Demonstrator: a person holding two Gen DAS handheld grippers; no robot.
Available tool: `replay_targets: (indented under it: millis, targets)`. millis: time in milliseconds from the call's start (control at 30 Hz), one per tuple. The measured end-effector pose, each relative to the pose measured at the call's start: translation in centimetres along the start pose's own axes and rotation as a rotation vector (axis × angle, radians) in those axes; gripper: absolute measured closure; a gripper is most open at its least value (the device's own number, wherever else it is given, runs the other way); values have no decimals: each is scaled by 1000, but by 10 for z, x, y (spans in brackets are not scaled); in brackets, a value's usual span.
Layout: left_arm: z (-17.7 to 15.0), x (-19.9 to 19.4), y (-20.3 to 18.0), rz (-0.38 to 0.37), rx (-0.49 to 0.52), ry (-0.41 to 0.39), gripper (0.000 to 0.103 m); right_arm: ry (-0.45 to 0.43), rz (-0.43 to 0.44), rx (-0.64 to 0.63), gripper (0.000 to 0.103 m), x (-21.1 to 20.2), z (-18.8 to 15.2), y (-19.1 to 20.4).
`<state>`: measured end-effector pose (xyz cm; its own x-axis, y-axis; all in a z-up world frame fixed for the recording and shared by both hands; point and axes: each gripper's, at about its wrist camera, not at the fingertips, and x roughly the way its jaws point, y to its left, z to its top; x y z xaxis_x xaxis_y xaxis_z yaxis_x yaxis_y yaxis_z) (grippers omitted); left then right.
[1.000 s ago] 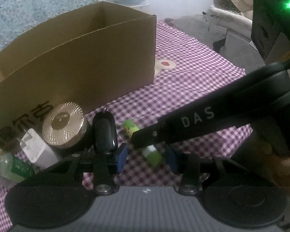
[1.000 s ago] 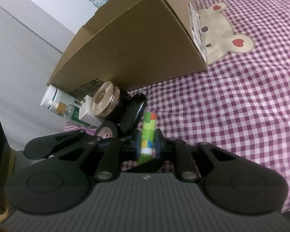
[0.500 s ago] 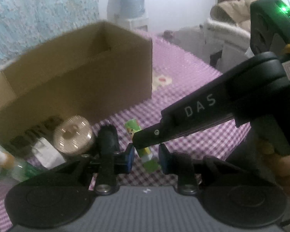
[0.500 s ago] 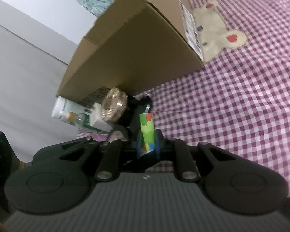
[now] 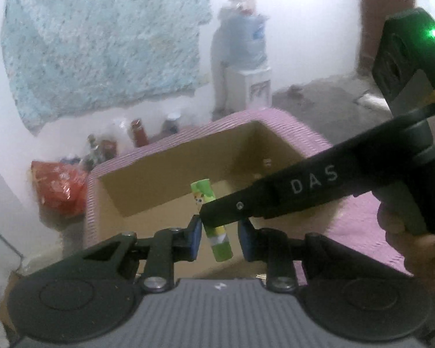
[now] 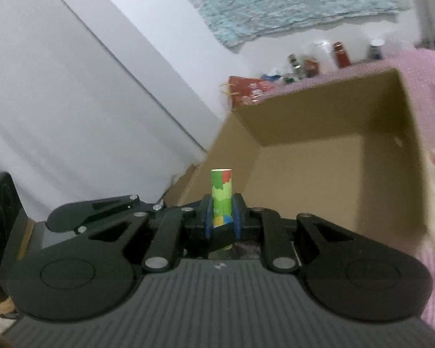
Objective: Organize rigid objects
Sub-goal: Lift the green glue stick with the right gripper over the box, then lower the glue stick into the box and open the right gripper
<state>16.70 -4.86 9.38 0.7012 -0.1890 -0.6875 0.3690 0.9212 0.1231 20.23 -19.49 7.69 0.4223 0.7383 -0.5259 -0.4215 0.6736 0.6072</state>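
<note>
The right gripper (image 6: 221,221) is clamped on a small green printed tube (image 6: 221,194), held above the open brown cardboard box (image 6: 319,156). The left gripper (image 5: 219,233) sits apart, gripping nothing, near the box.

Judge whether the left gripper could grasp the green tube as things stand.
Probably yes: the left gripper is open with the green tube between its fingers, though the right gripper already clamps it.
</note>
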Motion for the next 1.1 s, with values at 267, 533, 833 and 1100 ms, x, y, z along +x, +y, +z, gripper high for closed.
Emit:
replay_targets:
  millis: [267,533,833,1100]
  targets:
    - [35,84,76,2,-75,206,75,189,-9,132,89,117,78,-31]
    - [40,115,91,65,-70,209,65,238,5,272,85,175,89,-66]
    - [39,86,100,11,-145,152,52,224,14,323,80,144,82,-76]
    - [25,11,123,24,-264,8,39,357,-40,211,80,128,66,-51]
